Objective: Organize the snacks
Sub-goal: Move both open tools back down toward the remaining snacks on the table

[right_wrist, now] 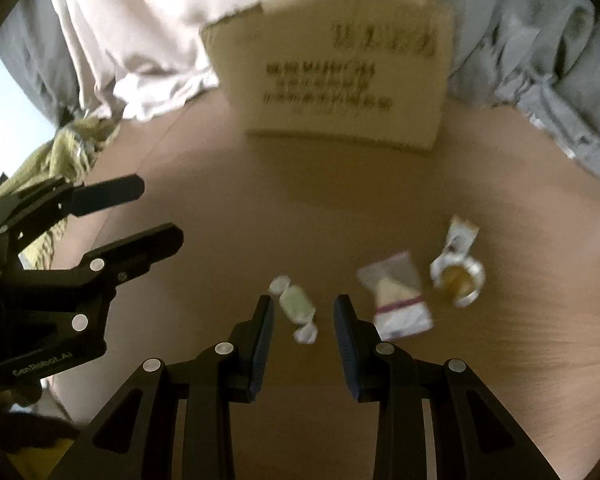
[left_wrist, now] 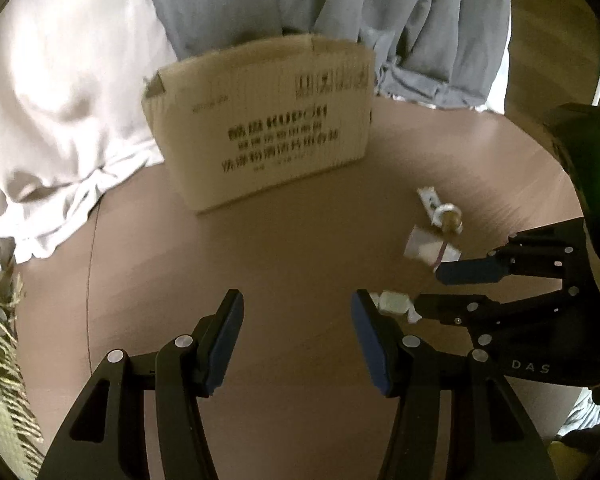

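Right tongs [right_wrist: 304,316] spreading around green candy [right_wrist: 297,303], not pinching; left tongs [left_wrist: 297,322] hovering spread, empty, over desk [left_wrist: 260,248]; cardboard box [left_wrist: 260,120] standing at far edge.

Green twist-wrapped candy [right_wrist: 297,306], white sachet [right_wrist: 396,300], gold-wrapped sweet [right_wrist: 458,278] near upright cardboard box [right_wrist: 340,72].

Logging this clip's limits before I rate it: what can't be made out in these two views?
- Cardboard box interior: both wrist views show only its outer wall.
- Box print: motion-blurred, unreadable.
- Green wrapped candy: left view, partly behind the left gripper's finger; clear in right view.
- Flat packet and gold snack labels: blurred.
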{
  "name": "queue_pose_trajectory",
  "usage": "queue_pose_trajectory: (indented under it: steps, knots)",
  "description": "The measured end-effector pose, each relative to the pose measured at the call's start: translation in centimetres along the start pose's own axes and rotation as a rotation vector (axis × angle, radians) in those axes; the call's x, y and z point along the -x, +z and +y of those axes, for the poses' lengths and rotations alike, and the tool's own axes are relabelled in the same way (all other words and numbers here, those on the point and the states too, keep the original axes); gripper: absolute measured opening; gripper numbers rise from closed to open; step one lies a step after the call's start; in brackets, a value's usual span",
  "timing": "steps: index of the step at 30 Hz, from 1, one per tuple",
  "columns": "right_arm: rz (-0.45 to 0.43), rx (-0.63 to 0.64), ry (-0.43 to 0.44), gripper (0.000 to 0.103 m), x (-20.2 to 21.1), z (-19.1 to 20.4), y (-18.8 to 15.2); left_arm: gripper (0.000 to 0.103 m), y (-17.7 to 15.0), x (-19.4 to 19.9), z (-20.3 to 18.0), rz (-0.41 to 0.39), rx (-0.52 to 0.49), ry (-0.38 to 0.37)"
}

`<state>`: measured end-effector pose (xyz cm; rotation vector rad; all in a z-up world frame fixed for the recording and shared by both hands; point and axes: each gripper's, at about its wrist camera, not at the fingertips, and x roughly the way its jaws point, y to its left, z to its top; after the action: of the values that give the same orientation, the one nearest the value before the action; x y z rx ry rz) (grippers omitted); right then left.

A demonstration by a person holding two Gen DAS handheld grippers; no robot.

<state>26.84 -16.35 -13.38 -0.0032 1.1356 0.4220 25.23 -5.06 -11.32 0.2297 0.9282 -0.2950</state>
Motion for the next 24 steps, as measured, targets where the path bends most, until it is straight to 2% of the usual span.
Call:
queue_pose_trajectory:
  steps: [8,21,23,24]
  knots:
    - [0.069,0.030,0.034,0.032,-2.7,0.1,-0.1,0.055,-1.0,-1.6,0.3,0.065,0.037,-0.030]
    - [0.107,0.103,0.004,0.032,-4.6,0.4,0.9,0.055,-1.3,-2.6,1.0,0.100,0.080,-0.055]
    - [0.104,0.112,-0.003,0.030,-4.7,0.5,1.0,0.055,-1.3,-2.6,1.1,0.102,0.087,-0.060]
    - [0.104,0.118,-0.009,0.025,-4.8,0.6,1.0,0.055,-1.3,-2.6,1.2,0.101,0.088,-0.060]
